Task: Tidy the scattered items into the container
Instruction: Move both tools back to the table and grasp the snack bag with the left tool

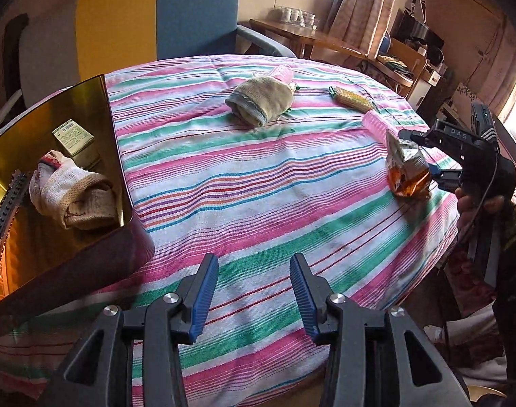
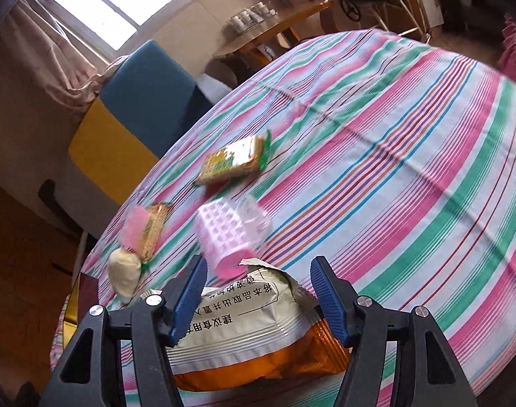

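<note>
The gold container (image 1: 112, 129) stands at the table's left and holds a rolled sock (image 1: 71, 196) and a small green box (image 1: 73, 135). My left gripper (image 1: 254, 281) is open and empty over the striped cloth, right of the container. My right gripper (image 2: 258, 291) is open, its jaws on either side of an orange and white snack bag (image 2: 258, 339), also seen in the left wrist view (image 1: 405, 169). A pink roll (image 2: 224, 237) lies just beyond the bag. A cracker pack (image 2: 232, 164), a rolled sock (image 1: 261, 103) and a second pack (image 2: 152, 234) lie farther off.
The round table has a pink, green and white striped cloth (image 1: 258, 186). A blue and yellow chair (image 1: 176, 13) stands behind it. A wooden side table with jars (image 1: 298, 27) and shelves stand at the back right.
</note>
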